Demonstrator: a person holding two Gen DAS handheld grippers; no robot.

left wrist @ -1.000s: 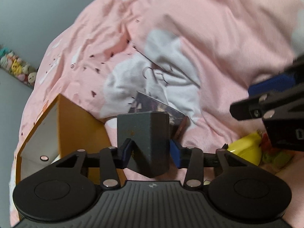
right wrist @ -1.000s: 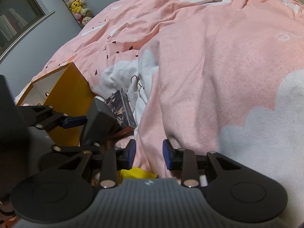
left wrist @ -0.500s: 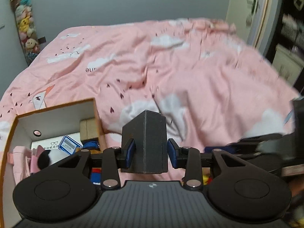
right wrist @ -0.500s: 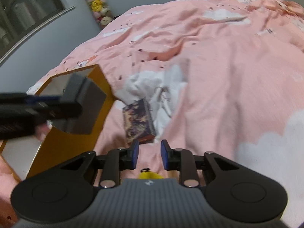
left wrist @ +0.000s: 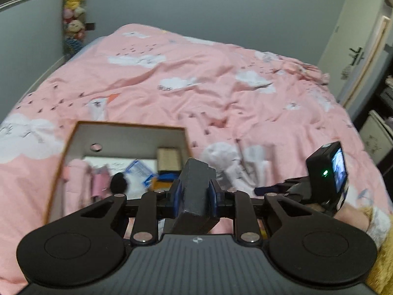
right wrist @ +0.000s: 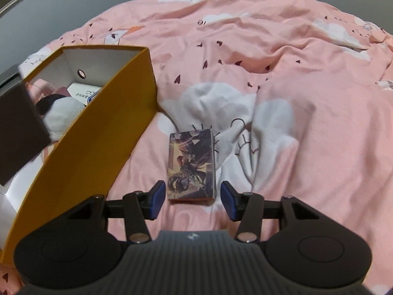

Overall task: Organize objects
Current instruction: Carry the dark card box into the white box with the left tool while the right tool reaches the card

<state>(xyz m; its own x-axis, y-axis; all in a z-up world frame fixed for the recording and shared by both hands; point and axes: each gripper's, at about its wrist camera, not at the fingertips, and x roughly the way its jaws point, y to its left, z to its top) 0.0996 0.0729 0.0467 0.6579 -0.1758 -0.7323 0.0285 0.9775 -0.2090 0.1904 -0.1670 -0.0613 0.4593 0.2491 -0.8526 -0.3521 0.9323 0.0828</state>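
Note:
My left gripper (left wrist: 195, 194) is shut on a dark grey box (left wrist: 196, 191), held tilted above the near right corner of the orange storage box (left wrist: 127, 125). The same grey box (right wrist: 17, 127) shows at the left edge of the right wrist view, over the orange box (right wrist: 98, 127). My right gripper (right wrist: 192, 200) hovers over a picture-printed card box (right wrist: 191, 164) lying flat on the pink duvet; its jaws are opening, with the card box's near end between the fingertips and the pads clear of it.
The orange box holds pink cloth (left wrist: 81, 177), a black-and-white plush (right wrist: 59, 108), a blue-edged card (left wrist: 141, 172), a small tan box (left wrist: 169, 157) and papers. A white sock-like cloth (right wrist: 221, 108) lies beyond the card box. Plush toys (left wrist: 73, 12) hang on the wall; a door (left wrist: 356, 44) stands right.
The left gripper rose with the grey box and swung over the orange box, rolling it. The right gripper moved above the card box and its jaws widened.

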